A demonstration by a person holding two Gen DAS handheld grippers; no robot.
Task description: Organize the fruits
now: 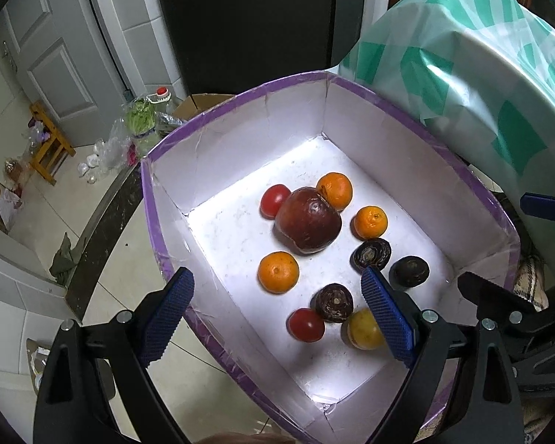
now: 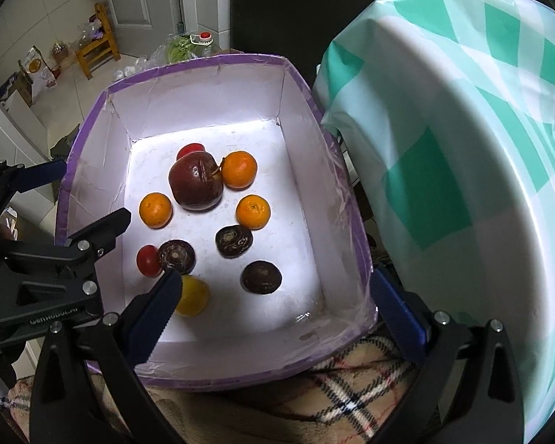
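Observation:
A purple-rimmed white box [image 1: 236, 118] [image 2: 307, 170] holds a big dark red apple [image 1: 307, 220] [image 2: 196, 181], three oranges, two red tomatoes, three dark round fruits and a yellow fruit [image 1: 362, 331] [image 2: 192, 296]. My left gripper [image 1: 277, 276] [image 2: 96, 190] hangs open over the box's near left part, its left finger outside the wall, with one orange [image 1: 278, 272] below the gap. My right gripper [image 2: 275, 277] [image 1: 494, 238] is open over the near right part, above a dark fruit [image 2: 261, 276], its right finger outside the wall. Neither holds anything.
A table under a green-and-white chequered cloth [image 1: 462, 74] [image 2: 462, 148] stands close on the box's right. A plaid blanket [image 2: 351, 399] lies under the box. On the tiled floor to the left are a wooden stool [image 1: 50, 144], bags and a bottle [image 1: 159, 98].

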